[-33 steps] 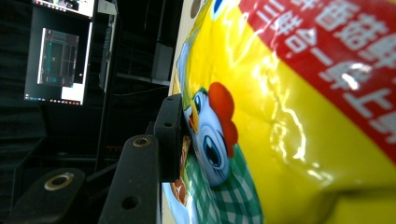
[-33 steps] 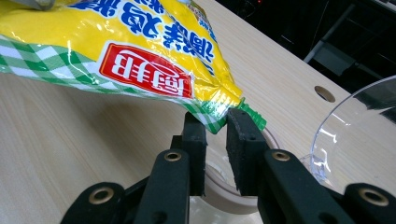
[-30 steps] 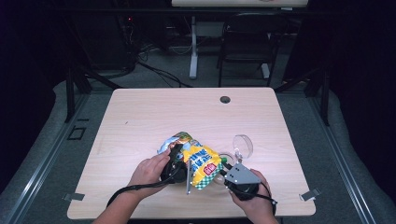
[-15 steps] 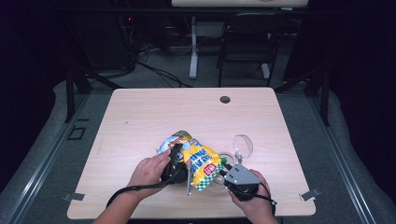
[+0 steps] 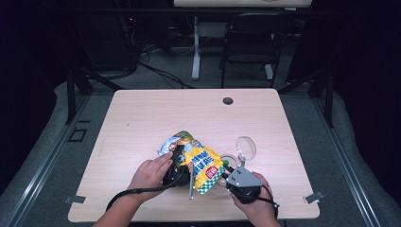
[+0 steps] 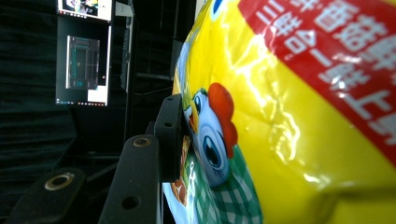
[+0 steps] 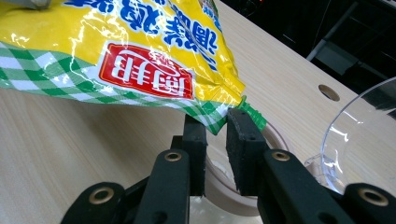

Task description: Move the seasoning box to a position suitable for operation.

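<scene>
A: Where's the bag (image 5: 196, 158)?
B: Near middle of the table (image 5: 142, 118), held up by both grippers. The right gripper (image 7: 215, 123) pinches its checked corner; the left gripper (image 5: 176, 161) clamps its side.
A: Anything around?
B: A clear lid (image 7: 364, 140) right of it, a ring (image 7: 275, 140) under the corner.
A: Writing?
B: A red label (image 7: 147, 70), characters I can't read.

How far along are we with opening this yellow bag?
Done: both grippers have hold of the yellow bag, lifted off the table. The left gripper clamps its side; the right gripper pinches the green-checked corner. In hand: the hold on that corner, likely for a tear. Left: no tear shows; the clear container beside it looks empty, so pouring probably follows.
</scene>
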